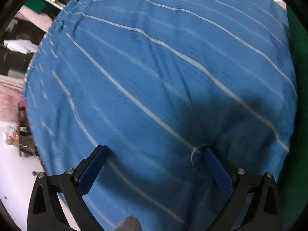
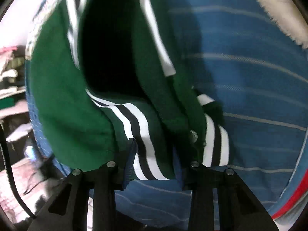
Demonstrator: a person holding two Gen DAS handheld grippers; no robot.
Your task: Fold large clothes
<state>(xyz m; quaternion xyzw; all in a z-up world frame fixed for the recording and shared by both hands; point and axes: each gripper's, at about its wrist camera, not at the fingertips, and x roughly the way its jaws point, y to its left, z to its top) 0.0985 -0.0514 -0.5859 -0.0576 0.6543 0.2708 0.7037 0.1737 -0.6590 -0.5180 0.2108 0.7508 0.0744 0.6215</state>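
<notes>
A green jacket (image 2: pixel 63 104) with white and black striped ribbed trim (image 2: pixel 142 132) hangs bunched in the right wrist view. My right gripper (image 2: pixel 156 154) is shut on its striped hem, with a metal snap (image 2: pixel 193 134) close to the right finger. In the left wrist view my left gripper (image 1: pixel 154 165) is open and empty, close above a blue cloth with thin white stripes (image 1: pixel 154 67). A sliver of the green jacket (image 1: pixel 296 96) shows at the right edge there.
The blue striped cloth (image 2: pixel 250 100) covers the work surface under both grippers. A white fringed fabric (image 2: pixel 279 13) lies at the far right corner. Cluttered shelves and pink and white items (image 1: pixel 17 44) stand beyond the cloth's left edge.
</notes>
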